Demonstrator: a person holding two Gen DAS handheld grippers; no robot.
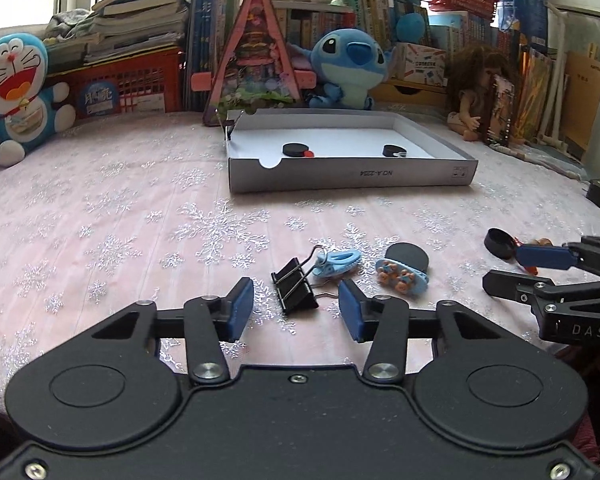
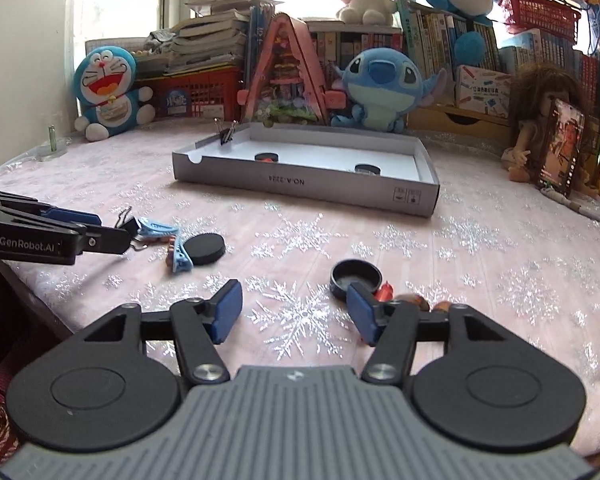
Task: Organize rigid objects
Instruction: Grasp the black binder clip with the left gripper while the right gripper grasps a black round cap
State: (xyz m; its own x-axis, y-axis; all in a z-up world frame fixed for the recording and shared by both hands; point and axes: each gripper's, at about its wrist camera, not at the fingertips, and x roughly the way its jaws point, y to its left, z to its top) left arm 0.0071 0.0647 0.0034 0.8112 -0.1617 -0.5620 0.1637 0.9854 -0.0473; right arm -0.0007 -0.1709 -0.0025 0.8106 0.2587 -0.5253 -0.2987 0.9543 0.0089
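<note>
Two wrist cameras sit low over a snowflake-patterned tablecloth (image 1: 120,216), each looking forward along its own fingers toward the cluttered bookshelf wall. The left view stands left of the right; each catches the other gripper at its edge. Both share the grey tray (image 1: 352,176) (image 2: 300,184), apparently mid-distance, and the Stitch plush (image 1: 348,64) (image 2: 384,84).

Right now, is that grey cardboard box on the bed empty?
No. The open grey box already holds two black round caps on its white floor, and a binder clip is clipped upright on its far corner.
</note>
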